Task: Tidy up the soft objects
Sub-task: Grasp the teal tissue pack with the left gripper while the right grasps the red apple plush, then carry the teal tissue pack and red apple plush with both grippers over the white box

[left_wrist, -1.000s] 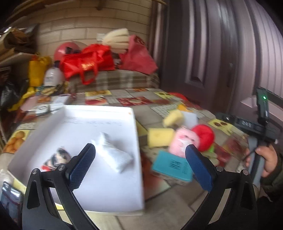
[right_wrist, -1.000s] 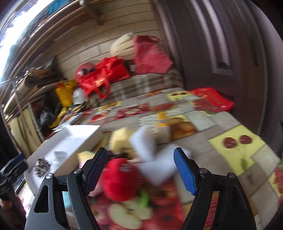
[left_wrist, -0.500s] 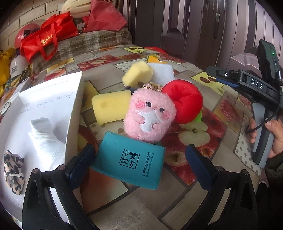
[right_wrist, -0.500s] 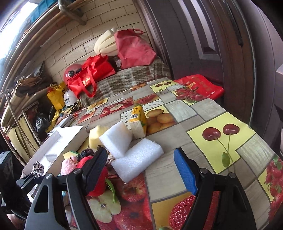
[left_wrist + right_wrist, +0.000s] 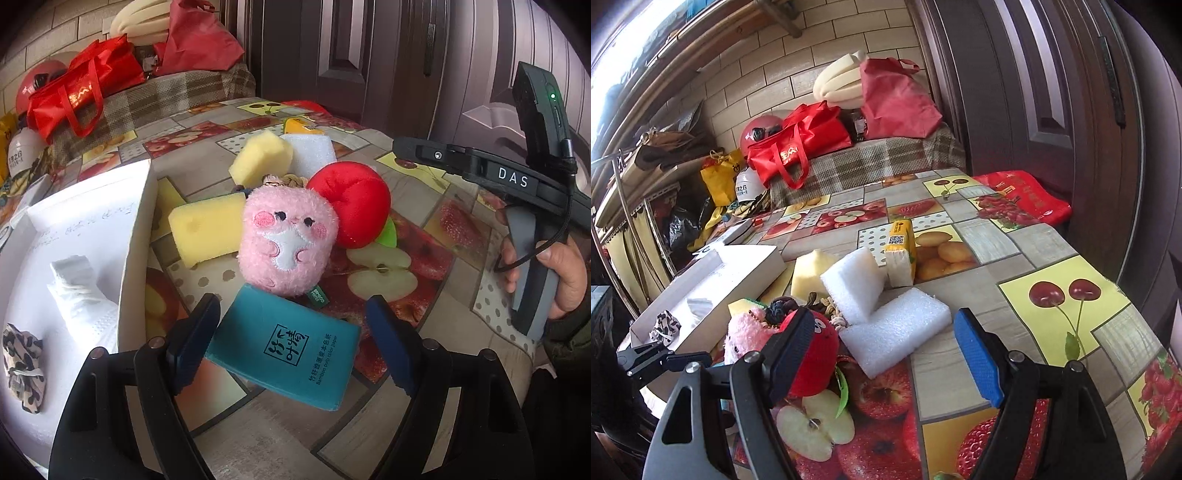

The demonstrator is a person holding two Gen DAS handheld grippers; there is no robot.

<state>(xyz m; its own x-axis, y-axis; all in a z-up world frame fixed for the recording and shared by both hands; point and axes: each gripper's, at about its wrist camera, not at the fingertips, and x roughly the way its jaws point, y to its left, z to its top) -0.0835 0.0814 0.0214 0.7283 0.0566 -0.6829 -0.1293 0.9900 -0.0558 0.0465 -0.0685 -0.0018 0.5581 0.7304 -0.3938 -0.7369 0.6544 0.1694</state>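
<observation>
- Done so far, as I judge it: two soft things lie in the white box [image 5: 92, 206] at the counter's left side, a white sock [image 5: 83, 295] and a leopard-print scrunchie [image 5: 22, 365]. The rest of the box floor is bare.
- Left to sort, clustered just beside the box's right wall: a teal tissue pack [image 5: 284, 350], a pink plush [image 5: 286, 242] leaning on its far end, a red plush apple [image 5: 352, 203] touching the pink plush, two yellow sponges [image 5: 208, 229], two white foam blocks [image 5: 894, 332] and a yellow tissue pack [image 5: 901, 254].
- The left gripper [image 5: 291, 343] straddles the teal tissue pack near the counter's near edge. Its jaws have just been closing, with the pack between them, but the pads look apart from the pack's sides, so I read no grip yet.
- The right gripper [image 5: 886, 354], held in a person's hand [image 5: 561, 277], hangs over the counter beyond the pile, jaws apart and empty, one pad in front of the red plush apple.
- Room: the box wall stands close on the left jaw's outer side, so clearance there is tight. The pink plush touching the pack may topple when it lifts.
- The counter's right half is open, patterned cloth only, up to a red bag [image 5: 1023, 199] at the far right corner.
</observation>
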